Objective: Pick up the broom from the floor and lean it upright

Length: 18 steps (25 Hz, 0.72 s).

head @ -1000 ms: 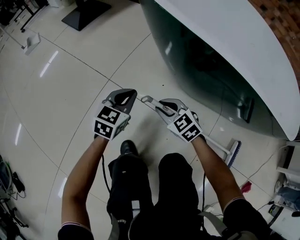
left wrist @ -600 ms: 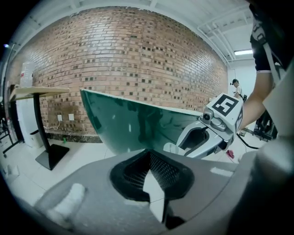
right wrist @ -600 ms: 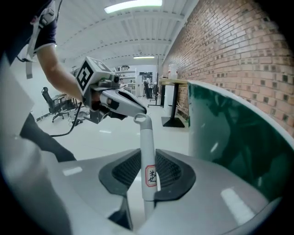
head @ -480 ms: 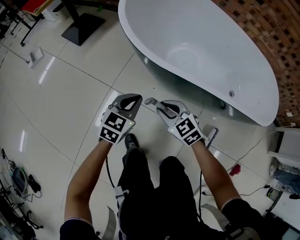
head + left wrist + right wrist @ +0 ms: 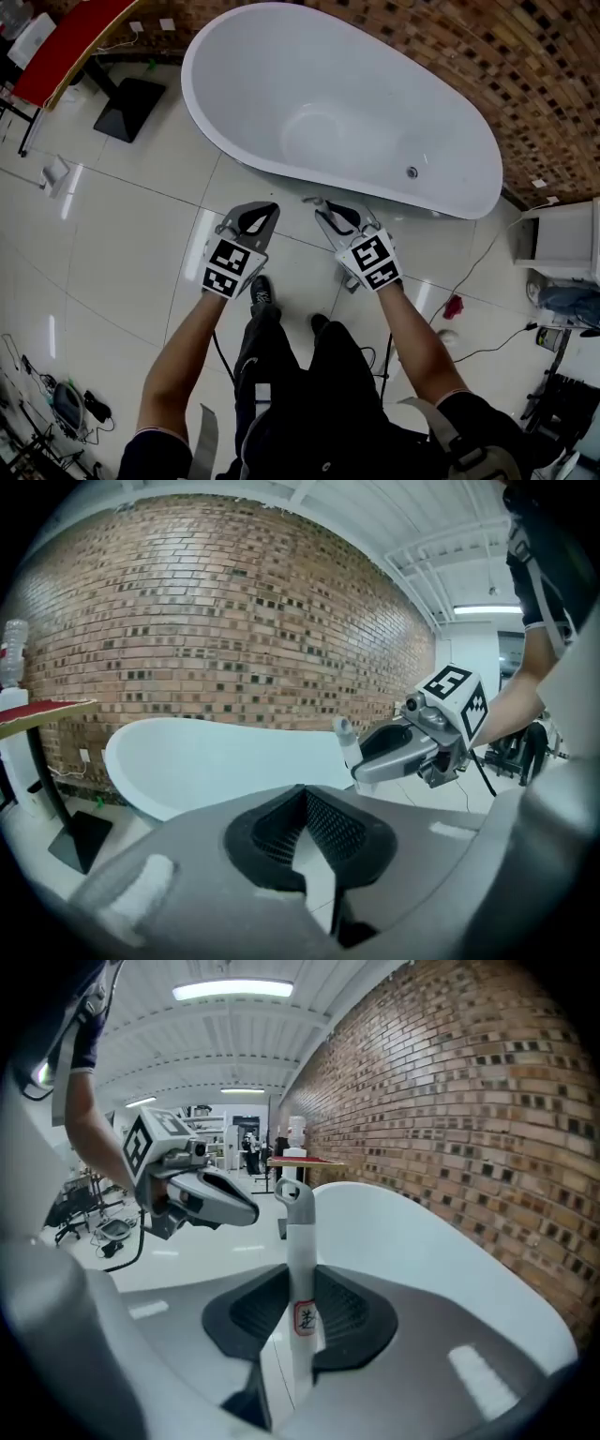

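The right gripper's [image 5: 300,1309] fingers — just tightening — clenched the broom handle [image 5: 300,1232]; the left gripper [image 5: 306,810] was closed, empty. Held single-handed, it could swing into the bathtub [image 5: 375,84].

From where I stand I count two of them: the left hand-held gripper [image 5: 258,214] and the right hand-held gripper [image 5: 328,216]. There is one broom [image 5: 300,1251]. One white bathtub [image 5: 394,112] and one brick wall [image 5: 525,56]. One red-topped table [image 5: 66,52] on a single black base [image 5: 127,108]. One small red object [image 5: 454,306] lies on the floor [image 5: 122,244]. Two dark shoes [image 5: 261,292] and two bare forearms [image 5: 183,356].
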Tool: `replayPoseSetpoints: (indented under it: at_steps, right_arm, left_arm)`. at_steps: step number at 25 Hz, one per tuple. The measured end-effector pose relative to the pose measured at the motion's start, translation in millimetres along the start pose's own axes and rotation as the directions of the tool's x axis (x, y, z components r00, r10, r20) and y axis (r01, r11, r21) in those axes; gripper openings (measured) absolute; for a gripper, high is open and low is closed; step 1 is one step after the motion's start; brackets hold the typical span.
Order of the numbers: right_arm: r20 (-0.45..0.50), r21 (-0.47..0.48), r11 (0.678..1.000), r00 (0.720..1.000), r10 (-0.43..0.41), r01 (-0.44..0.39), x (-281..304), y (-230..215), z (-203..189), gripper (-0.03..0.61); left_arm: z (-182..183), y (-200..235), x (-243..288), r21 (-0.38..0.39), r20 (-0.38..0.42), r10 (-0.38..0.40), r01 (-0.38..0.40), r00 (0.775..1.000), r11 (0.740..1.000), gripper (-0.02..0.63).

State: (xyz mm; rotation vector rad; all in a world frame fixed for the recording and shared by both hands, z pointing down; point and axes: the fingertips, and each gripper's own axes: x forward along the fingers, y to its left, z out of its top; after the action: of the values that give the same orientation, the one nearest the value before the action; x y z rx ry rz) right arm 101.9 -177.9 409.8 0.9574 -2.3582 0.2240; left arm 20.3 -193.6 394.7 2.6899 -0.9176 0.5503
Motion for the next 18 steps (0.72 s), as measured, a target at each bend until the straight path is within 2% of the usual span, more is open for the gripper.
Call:
replayPoseSetpoints:
  at_steps: [5, 11, 18]
  right_arm:
    - [0.001, 0.119, 0.982, 0.989, -0.151, 0.15, -31, -49, 20, 0.087]
    - [-0.036, 0.26, 0.903, 0.938, -0.344, 0.342, -59, -90, 30, 0.087]
    - [-0.043, 0.379, 0.819, 0.893, -0.449, 0.43, -74, -123, 38, 0.088]
  left_arm:
    - [39, -13, 12, 0.05, -0.001, -0.08, 0.08, 0.997, 0.996, 0.0]
    - [72, -23, 30, 0.06, -0.02, -0.189, 0.19, 0.982, 0.98, 0.0]
    - [98, -32, 49, 0.052, -0.027, -0.222, 0.224, 0.975, 0.973, 0.0]
